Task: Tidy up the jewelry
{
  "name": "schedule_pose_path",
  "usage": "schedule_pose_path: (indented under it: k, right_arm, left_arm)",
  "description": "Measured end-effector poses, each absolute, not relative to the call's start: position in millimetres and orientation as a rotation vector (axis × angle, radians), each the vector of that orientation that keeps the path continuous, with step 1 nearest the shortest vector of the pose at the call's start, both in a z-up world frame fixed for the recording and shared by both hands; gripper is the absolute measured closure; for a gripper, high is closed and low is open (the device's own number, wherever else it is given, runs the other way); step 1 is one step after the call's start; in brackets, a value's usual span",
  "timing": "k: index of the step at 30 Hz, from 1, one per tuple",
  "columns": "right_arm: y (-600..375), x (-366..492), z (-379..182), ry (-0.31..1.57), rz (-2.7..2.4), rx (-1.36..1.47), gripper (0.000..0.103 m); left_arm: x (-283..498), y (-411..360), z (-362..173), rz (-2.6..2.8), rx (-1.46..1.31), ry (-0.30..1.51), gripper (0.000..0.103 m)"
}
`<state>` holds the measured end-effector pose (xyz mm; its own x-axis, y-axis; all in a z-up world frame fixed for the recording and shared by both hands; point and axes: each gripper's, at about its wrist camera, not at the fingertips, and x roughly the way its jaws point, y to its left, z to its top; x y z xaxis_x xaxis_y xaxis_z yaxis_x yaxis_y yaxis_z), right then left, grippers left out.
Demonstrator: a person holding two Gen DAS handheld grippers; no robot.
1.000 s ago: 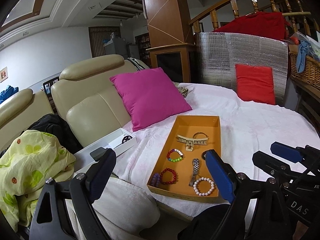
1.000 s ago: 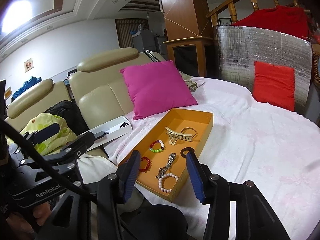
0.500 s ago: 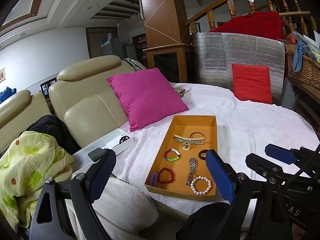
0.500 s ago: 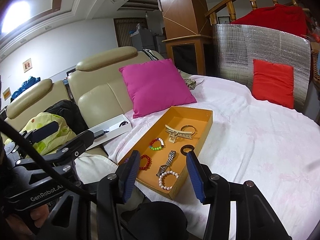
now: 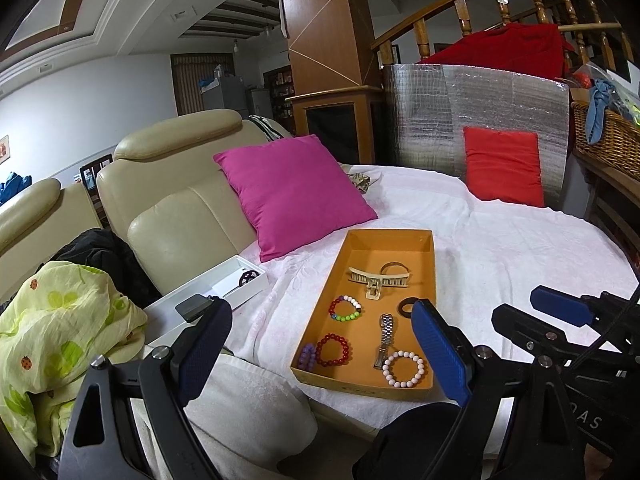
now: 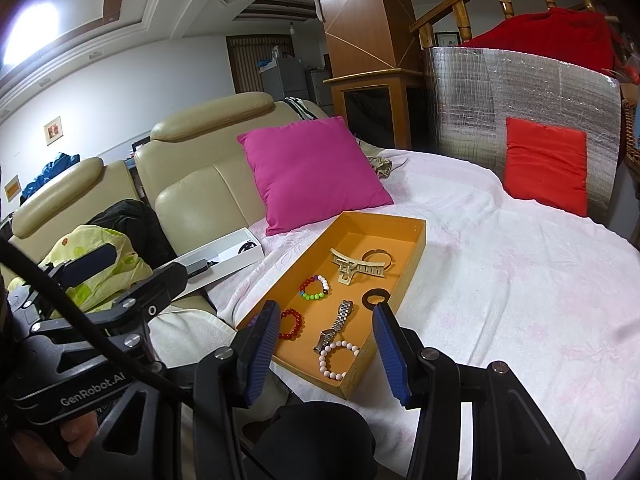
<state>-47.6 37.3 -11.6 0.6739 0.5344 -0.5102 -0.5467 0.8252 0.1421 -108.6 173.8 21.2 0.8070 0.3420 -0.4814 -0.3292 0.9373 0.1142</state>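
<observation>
Your left hand-held gripper and right hand-held gripper both stand wide, empty, near the orange tray on the white-covered bed. Bracelets, watch and hair claw lie inside it.

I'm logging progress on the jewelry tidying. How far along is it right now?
Done: several pieces lie in the orange tray: bead bracelets, a watch, a hair clip, a black ring. In hand: nothing; the left claw and right claw are open and empty, short of the tray. Left: any sorting; the white box beside it is untouched.
</observation>
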Motion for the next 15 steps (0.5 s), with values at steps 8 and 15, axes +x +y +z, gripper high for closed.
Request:
schedule_pose_path:
  k: [8,15]
  right_arm:
    - [39.7,-45.9,-12.7,0.576,0.605,-0.025,0.051]
    - [44.5,-45.2,-15.3,0.582,0.601,-0.034,0.051]
  left_arm:
    - [-107.1,179.9,16.4,0.361,0.016,0.53,0.012]
    - [-103.2,188.8,7.0,0.366,0.005,0.549,0.012]
